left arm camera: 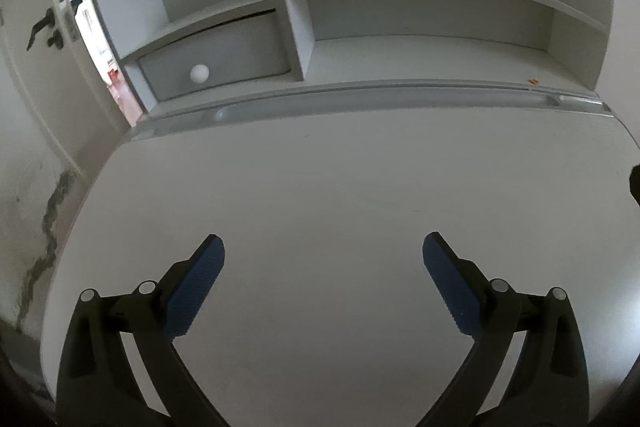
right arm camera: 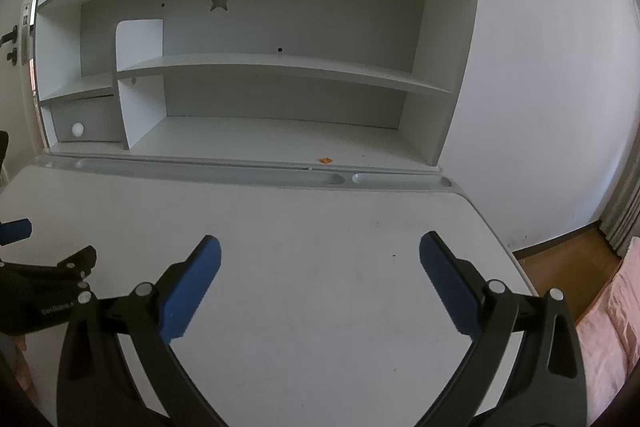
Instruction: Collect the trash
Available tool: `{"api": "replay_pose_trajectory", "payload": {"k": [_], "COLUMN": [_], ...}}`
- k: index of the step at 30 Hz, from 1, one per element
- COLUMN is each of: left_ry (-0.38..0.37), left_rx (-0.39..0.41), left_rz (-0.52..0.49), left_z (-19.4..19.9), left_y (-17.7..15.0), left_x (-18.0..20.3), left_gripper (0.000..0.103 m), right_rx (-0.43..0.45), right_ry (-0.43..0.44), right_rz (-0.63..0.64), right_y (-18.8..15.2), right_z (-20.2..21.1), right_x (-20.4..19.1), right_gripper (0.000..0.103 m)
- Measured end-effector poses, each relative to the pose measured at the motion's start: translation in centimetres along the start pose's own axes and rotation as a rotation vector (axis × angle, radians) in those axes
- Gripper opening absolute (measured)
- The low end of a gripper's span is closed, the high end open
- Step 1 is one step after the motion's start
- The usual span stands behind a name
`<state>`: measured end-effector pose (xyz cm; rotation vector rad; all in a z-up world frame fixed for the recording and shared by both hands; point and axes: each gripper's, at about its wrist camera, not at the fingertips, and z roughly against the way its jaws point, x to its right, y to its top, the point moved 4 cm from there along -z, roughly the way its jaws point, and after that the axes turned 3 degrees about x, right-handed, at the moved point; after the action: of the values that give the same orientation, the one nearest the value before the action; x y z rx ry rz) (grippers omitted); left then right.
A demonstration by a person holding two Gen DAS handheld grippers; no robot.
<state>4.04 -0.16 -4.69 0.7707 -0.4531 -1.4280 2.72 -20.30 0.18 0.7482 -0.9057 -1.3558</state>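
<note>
Trash here amounts to one small orange scrap lying on the bottom shelf of the white hutch, straight ahead of the right gripper and well beyond its fingertips, just behind the pencil groove at the back of the desk; from the left gripper it sits far ahead and off to the right. Both grippers hover over the desk with jaws spread wide and nothing between the blue pads. Ahead-left of the left gripper, the hutch's drawer with a round white knob is closed, its contents hidden.
</note>
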Motion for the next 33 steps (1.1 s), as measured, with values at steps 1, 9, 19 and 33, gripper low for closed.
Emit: {"api": "replay_pose_trajectory", "payload": {"k": [1, 9, 19, 33], "left_ry": [-0.001, -0.011, -0.028, -0.038], "left_rx": [0.002, 0.002, 0.001, -0.007], "left_rz": [-0.001, -0.001, -0.010, 0.000], "left_z": [0.0, 0.1, 0.1, 0.1], "left_y": [0.0, 0.1, 0.3, 0.2], "left_x": [0.0, 0.0, 0.2, 0.2], "left_gripper": [0.096, 0.096, 0.096, 0.096], "right_rx": [-0.002, -0.032, -0.045, -0.044], "right_ry": [-0.002, 0.004, 0.007, 0.008], "right_rz": [0.000, -0.009, -0.046, -0.047], "right_y": [0.0, -0.3, -0.5, -0.5], "right_z": [0.0, -0.4, -0.6, -0.7], "right_x": [-0.1, 0.6, 1.4, 1.5], "right_gripper": [0.096, 0.096, 0.096, 0.096]}}
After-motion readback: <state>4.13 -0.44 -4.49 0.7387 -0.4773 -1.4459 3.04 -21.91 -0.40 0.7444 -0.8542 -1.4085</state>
